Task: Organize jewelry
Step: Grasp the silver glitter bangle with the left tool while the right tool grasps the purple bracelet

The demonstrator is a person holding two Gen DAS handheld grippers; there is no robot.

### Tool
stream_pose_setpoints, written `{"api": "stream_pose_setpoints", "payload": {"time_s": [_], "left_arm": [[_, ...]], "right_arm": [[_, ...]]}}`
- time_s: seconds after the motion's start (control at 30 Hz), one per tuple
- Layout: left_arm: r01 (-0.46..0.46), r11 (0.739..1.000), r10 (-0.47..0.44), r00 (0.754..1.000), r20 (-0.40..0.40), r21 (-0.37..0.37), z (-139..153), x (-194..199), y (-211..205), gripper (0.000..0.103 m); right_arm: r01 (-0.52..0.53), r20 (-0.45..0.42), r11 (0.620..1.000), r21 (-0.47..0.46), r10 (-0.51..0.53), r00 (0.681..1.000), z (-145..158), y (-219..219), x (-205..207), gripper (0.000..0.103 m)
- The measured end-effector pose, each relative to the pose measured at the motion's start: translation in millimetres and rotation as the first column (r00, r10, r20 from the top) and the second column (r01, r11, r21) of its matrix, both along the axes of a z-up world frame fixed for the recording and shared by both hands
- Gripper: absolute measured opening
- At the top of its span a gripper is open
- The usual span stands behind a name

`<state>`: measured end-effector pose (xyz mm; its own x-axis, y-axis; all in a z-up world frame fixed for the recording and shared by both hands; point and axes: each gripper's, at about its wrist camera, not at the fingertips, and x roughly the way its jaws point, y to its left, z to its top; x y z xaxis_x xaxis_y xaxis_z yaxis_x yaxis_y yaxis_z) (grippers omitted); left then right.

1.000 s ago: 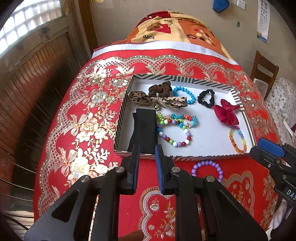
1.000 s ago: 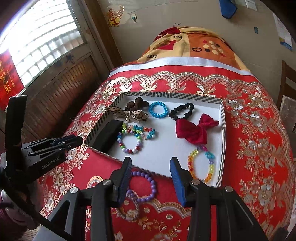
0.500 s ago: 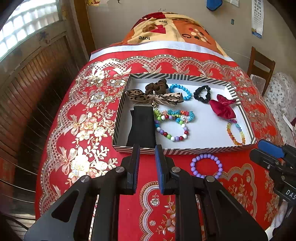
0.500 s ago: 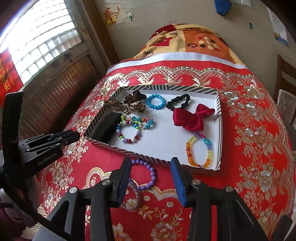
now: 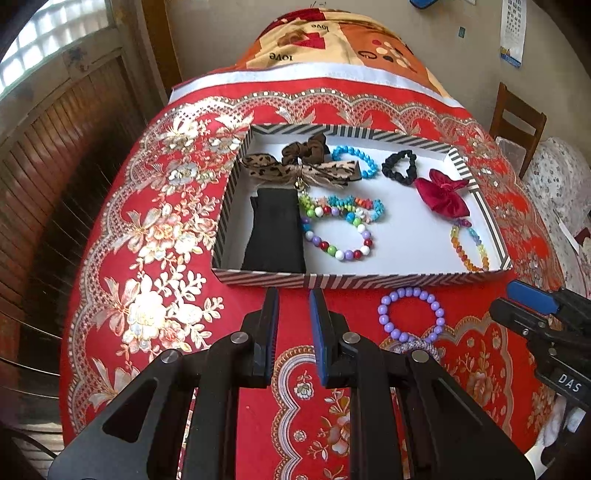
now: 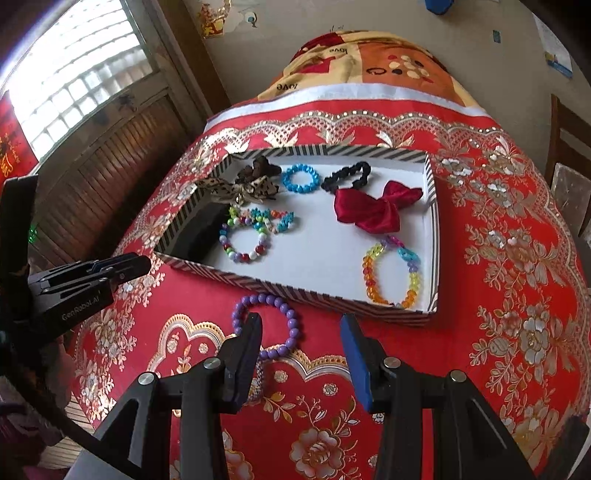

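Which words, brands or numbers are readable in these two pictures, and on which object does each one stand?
"love": upside down on the orange and cream patterned blanket beyond the red cloth.
"DAS", cut off: on the black body of the right gripper, left wrist view.
"GenRobot.AI": on the black body of the left gripper, right wrist view.
White wall calendar: print too small to read.

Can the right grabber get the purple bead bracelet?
Probably yes. The purple bracelet lies loose on the red cloth outside the striped box, just ahead of the right gripper, whose jaws are open and empty.
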<state>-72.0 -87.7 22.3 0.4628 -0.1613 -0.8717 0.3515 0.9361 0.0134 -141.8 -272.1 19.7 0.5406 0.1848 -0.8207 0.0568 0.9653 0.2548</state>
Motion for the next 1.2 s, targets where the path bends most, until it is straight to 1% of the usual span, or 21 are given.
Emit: {"api": "stream_pose_setpoints", "payload": {"time_s": [0.23, 0.33, 0.37, 0.4, 0.47, 0.5, 0.63, 0.7, 0.87, 0.93, 0.97, 1.03, 1.07, 1.1, 1.13, 1.17, 1.2], "left_arm": [[0.038, 0.998, -0.042, 0.994, -0.098, -0.044, -14.7, -4.1, -2.3, 0.016], [0.067, 0.993, -0.081, 0.984, -0.156, -0.093, -21.9, -9.9, -5.6, 0.016], [0.085, 0.988, -0.108, 0.976, -0.189, -0.126, -25.6, -12.7, -7.6, 0.020], [0.094, 0.985, -0.124, 0.970, -0.210, -0.147, -28.4, -14.9, -9.2, 0.027], [0.108, 0.977, -0.151, 0.958, -0.245, -0.183, -34.5, -20.0, -12.9, 0.036], [0.113, 0.976, -0.160, 0.954, -0.255, -0.189, -37.5, -22.3, -15.6, 0.037], [0.134, 0.971, -0.189, 0.937, -0.294, -0.199, -49.6, -27.4, -26.3, 0.037], [0.143, 0.971, -0.198, 0.930, -0.310, -0.192, -55.2, -28.9, -32.6, 0.037], [0.151, 0.975, -0.196, 0.928, -0.318, -0.160, -64.2, -28.1, -43.2, 0.037], [0.152, 0.977, -0.192, 0.930, -0.312, -0.147, -67.1, -29.3, -46.6, 0.037], [0.154, 0.977, -0.192, 0.935, -0.298, -0.147, -66.5, -29.9, -47.0, 0.037], [0.159, 0.978, -0.193, 0.938, -0.288, -0.137, -67.6, -30.0, -49.7, 0.037], [0.161, 0.978, -0.193, 0.939, -0.284, -0.132, -68.1, -30.2, -50.7, 0.035], [0.163, 0.978, -0.193, 0.940, -0.281, -0.127, -69.3, -30.1, -51.4, 0.022], [0.162, 0.980, -0.189, 0.942, -0.278, -0.117, -71.0, -29.3, -51.7, 0.012], [0.159, 0.981, -0.185, 0.942, -0.280, -0.113, -72.3, -27.9, -50.6, 0.007], [0.149, 0.980, -0.181, 0.940, -0.288, -0.128, -73.1, -25.9, -48.2, 0.006]], "right_arm": [[-0.022, -0.039, 1.000, 0.008, 0.022, 0.999, -17.1, 2.4, 8.4, 0.042], [-0.042, -0.058, 0.999, 0.004, 0.042, 0.997, -26.8, 6.2, 14.7, 0.042], [-0.049, -0.067, 0.999, 0.002, 0.049, 0.997, -30.7, 7.4, 17.3, 0.042], [-0.055, -0.073, 0.998, 0.002, 0.055, 0.996, -33.9, 8.2, 19.8, 0.042], [-0.071, -0.084, 0.997, -0.002, 0.070, 0.994, -41.0, 9.8, 25.3, 0.042], [-0.078, -0.089, 0.997, -0.004, 0.078, 0.993, -44.1, 10.2, 27.6, 0.042], [-0.121, -0.106, 0.993, -0.014, 0.119, 0.987, -55.5, 12.6, 36.7, 0.042], [-0.144, -0.107, 0.989, -0.020, 0.141, 0.984, -59.4, 14.2, 39.0, 0.042], [-0.192, -0.090, 0.980, -0.054, 0.187, 0.978, -62.7, 20.3, 41.9, 0.042], [-0.212, -0.088, 0.974, -0.077, 0.205, 0.975, -62.8, 24.8, 42.3, 0.042], [-0.219, -0.085, 0.971, -0.093, 0.211, 0.974, -62.8, 27.1, 41.7, 0.041], [-0.233, -0.081, 0.962, -0.145, 0.223, 0.971, -63.4, 32.3, 40.5, 0.031], [-0.240, -0.079, 0.956, -0.171, 0.229, 0.970, -63.8, 34.6, 40.0, 0.028], [-0.242, -0.079, 0.951, -0.191, 0.231, 0.970, -63.9, 35.0, 39.4, 0.021], [-0.243, -0.078, 0.949, -0.203, 0.232, 0.970, -63.9, 34.7, 39.4, 0.012], [-0.243, -0.079, 0.948, -0.206, 0.231, 0.970, -63.9, 33.2, 39.4, 0.009], [-0.246, -0.080, 0.948, -0.201, 0.234, 0.969, -63.7, 31.2, 39.4, 0.009]]}}
